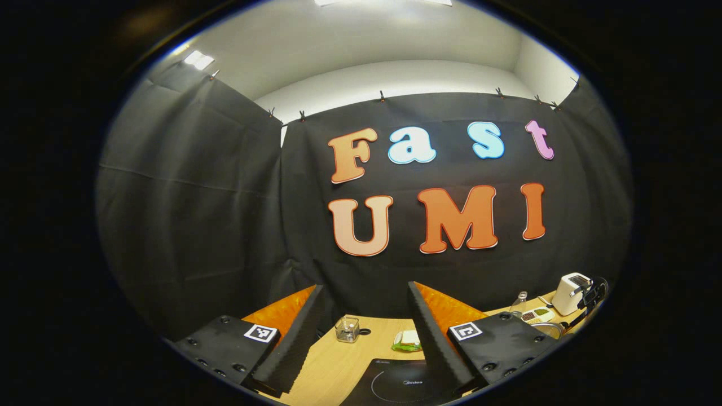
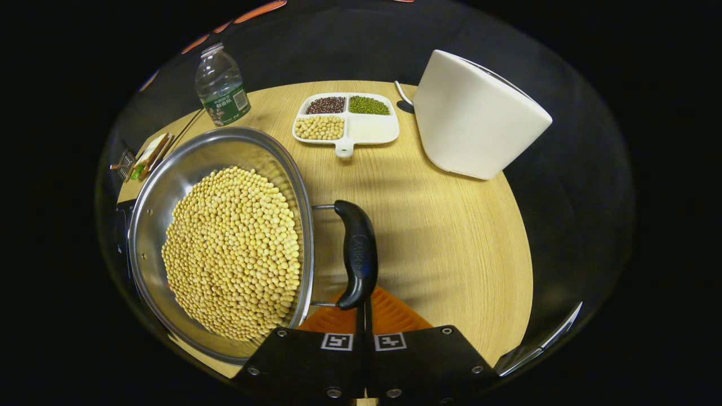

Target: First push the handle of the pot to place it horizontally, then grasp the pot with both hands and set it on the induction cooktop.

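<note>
A steel pot [image 2: 169,175] heaped with yellow soybeans [image 2: 234,254] stands on the wooden table at the left of the right gripper view. Its black handle [image 2: 359,254] sticks out from the rim on two metal rods. My right gripper [image 2: 364,317] is shut, fingers pressed together, and its tips reach the handle's near end. In the left gripper view my left gripper [image 1: 365,316] is held open and points at the booth wall, with nothing between its fingers. The black induction cooktop [image 1: 397,383] lies just below it. The pot's rim [image 1: 546,328] shows far right.
A white toaster [image 2: 479,115], a divided tray of beans [image 2: 369,128] and a water bottle [image 2: 221,87] stand behind the pot. A sandwich [image 1: 407,341] and a small glass [image 1: 347,329] sit beyond the cooktop. The table's edge curves close on the right.
</note>
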Demonstrator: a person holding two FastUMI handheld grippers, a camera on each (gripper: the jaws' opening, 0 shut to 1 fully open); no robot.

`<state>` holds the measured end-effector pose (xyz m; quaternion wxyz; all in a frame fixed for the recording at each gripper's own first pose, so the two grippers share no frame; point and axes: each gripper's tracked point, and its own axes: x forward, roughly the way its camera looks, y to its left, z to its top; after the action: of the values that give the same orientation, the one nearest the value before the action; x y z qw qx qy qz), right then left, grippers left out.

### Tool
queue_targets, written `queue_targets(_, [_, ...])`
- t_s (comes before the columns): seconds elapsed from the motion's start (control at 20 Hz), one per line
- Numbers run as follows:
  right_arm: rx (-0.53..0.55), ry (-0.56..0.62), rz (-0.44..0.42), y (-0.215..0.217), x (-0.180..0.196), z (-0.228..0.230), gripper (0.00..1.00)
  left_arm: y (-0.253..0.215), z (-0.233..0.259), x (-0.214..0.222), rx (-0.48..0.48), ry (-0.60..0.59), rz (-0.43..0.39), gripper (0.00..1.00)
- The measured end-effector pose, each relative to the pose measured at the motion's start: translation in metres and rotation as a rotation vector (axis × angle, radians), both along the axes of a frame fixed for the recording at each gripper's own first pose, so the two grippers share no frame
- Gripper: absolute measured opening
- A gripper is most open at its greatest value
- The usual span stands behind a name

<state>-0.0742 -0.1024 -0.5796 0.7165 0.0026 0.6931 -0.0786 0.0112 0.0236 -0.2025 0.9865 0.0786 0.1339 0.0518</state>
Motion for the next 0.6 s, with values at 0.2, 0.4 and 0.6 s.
queue_targets(0.2, [0.058,-0.029,-0.037,0.004,0.005,0.017,0.0,-0.034,-0.039,-0.001,-0.023,0.085,-0.067,0.95])
queue_targets(0.4, [0.093,-0.055,-0.034,0.007,0.007,0.037,0.02,-0.086,-0.098,0.0,-0.084,0.218,-0.154,0.96])
queue_targets(0.6, [0.15,-0.131,-0.065,0.009,0.026,0.058,0.22,-0.14,-0.169,-0.007,-0.14,0.392,-0.232,0.92])
